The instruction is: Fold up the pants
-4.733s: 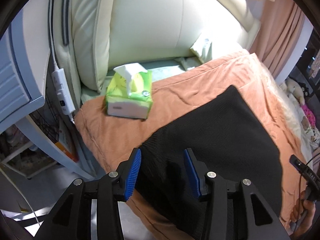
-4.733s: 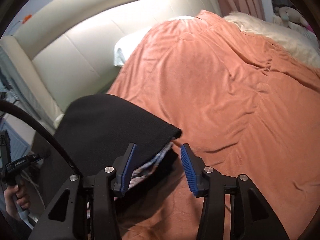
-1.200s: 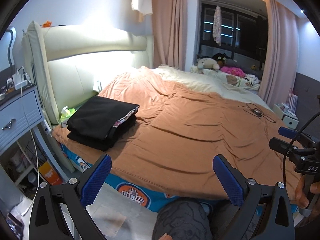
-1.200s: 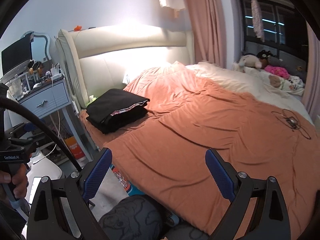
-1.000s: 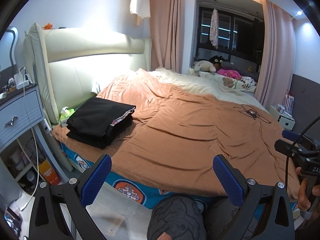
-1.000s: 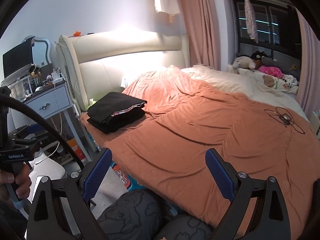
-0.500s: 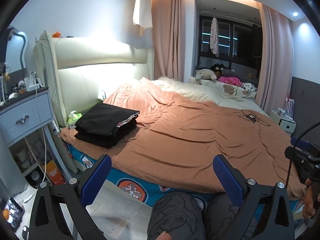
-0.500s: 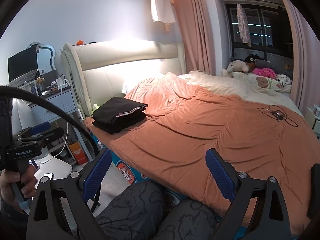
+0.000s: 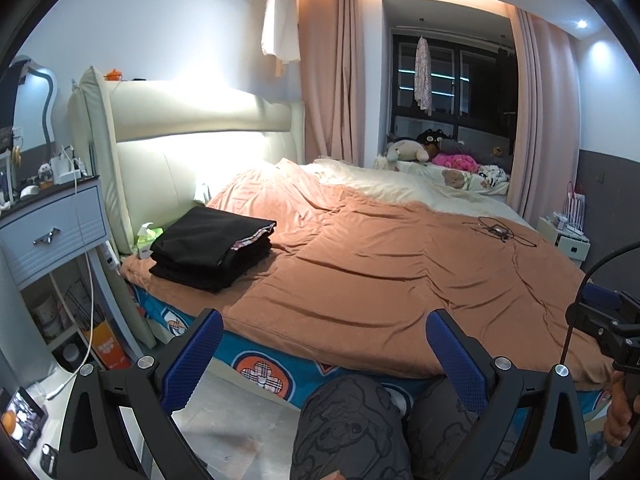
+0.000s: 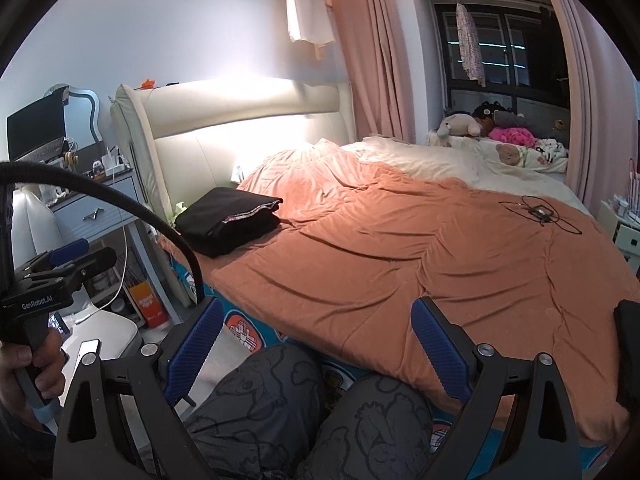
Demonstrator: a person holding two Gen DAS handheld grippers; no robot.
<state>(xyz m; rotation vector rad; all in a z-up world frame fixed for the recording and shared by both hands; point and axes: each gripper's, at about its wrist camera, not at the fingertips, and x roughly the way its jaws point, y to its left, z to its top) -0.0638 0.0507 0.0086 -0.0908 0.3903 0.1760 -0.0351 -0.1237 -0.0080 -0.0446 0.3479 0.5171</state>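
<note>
1. We see a bedroom from two cameras, each mounted on a hand-held gripper and looking across a wide bed covered by an orange blanket (image 9: 380, 272).
2. The black pants (image 9: 212, 246) lie folded in a neat stack on the blanket, at the corner of the bed nearest the cream headboard (image 9: 192, 120). A thin patterned edge shows between the folds. In the right wrist view the same stack (image 10: 228, 218) sits near the blanket's edge.
3. Our left gripper (image 9: 324, 354) is held in the air well away from the pants, its blue-padded fingers spread wide with nothing between them.
4. Our right gripper (image 10: 316, 338) is likewise spread wide and holds nothing, well apart from the stack.
5. A green tissue box (image 9: 148, 236) sits just beside the pants, next to the headboard.
6. A grey-blue nightstand (image 9: 52, 232) stands beside the bed.
7. A tangled black cable (image 9: 498, 232) lies on the far side of the blanket.
8. Our knees, in dark printed trousers (image 10: 312, 412), show below the grippers.
</note>
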